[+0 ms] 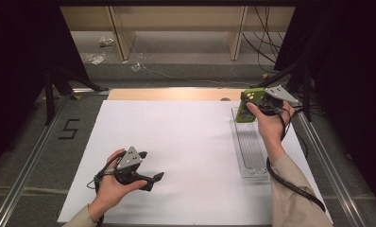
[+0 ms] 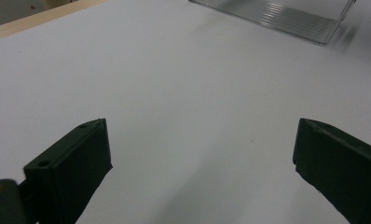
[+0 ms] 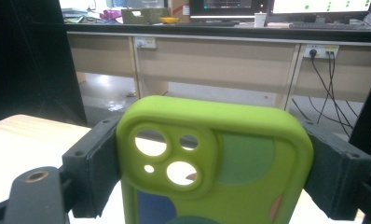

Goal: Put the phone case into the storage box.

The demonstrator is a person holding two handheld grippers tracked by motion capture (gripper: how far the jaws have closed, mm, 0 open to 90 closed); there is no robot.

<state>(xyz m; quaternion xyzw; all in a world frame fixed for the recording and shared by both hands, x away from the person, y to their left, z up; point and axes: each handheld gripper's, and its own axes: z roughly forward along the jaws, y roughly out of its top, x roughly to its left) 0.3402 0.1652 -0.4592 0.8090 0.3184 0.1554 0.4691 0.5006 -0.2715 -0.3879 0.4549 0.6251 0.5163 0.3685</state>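
White sheeting covers most of the worktop [image 1: 186, 142], with a strip of bare wood along the far edge and dark curtains on both sides. From the high view you get the whole layout: the left hand-held gripper [image 1: 150, 182] sits low over the white sheet near the front, and the right hand-held gripper [image 1: 252, 101] is up at the far right, over the far end of a long clear plastic ribbed tray [image 1: 250, 151].

The right one is clamped on a lime-green phone case with camera cutouts [image 1: 248, 105]. The right gripper view shows that way better: the case [image 3: 216, 158] stands upright between the two black jaws, both pads pressed against its sides, plus coloured patches on the back you can't make out from above. It also catches a bench with monitors and wall sockets in the background.

The left gripper view shows its jaws spread wide with nothing between them, just white sheet, and the tray's corner [image 2: 286, 18] further off.
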